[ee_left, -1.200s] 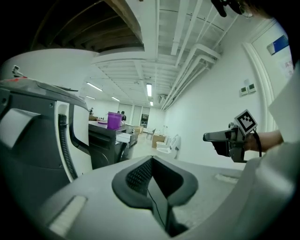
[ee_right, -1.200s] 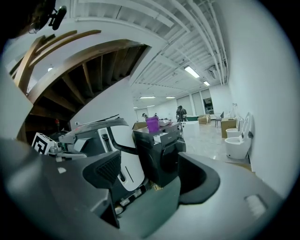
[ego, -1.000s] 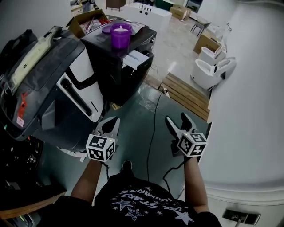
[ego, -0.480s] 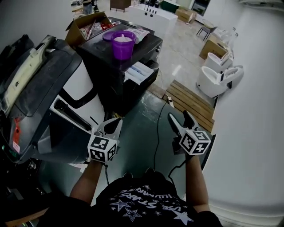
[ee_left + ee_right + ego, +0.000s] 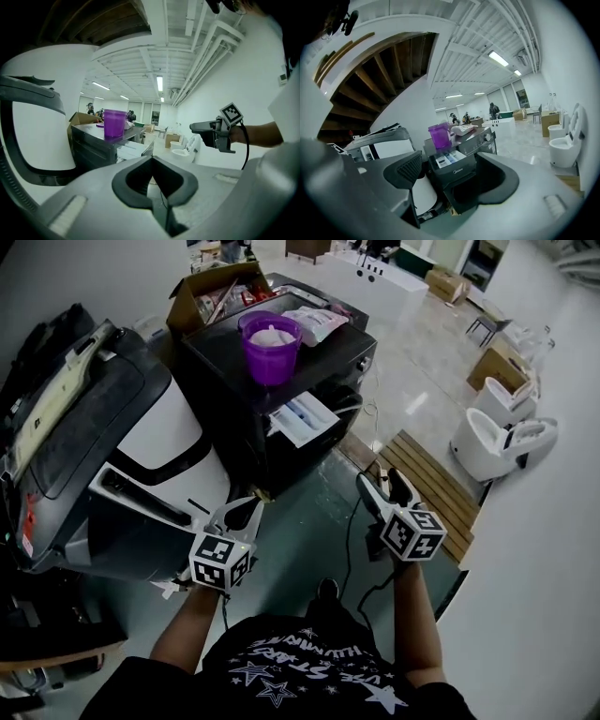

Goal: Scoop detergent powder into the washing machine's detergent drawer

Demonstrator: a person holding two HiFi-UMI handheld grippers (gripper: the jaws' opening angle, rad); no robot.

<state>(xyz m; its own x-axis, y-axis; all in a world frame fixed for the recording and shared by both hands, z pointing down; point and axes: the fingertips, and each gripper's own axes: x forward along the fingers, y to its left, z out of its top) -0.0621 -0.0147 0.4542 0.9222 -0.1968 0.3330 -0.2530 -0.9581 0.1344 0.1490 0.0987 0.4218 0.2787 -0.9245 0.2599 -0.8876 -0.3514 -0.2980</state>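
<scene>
The left claw is closed on nothing; the right claw is open and empty. The purple cup of powder stands on the washing machine, above its pulled-out drawer, well apart from both claws.

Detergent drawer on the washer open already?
Yes: in the head view the detergent drawer sticks out of the black washing machine's front, its compartments exposed.
</scene>
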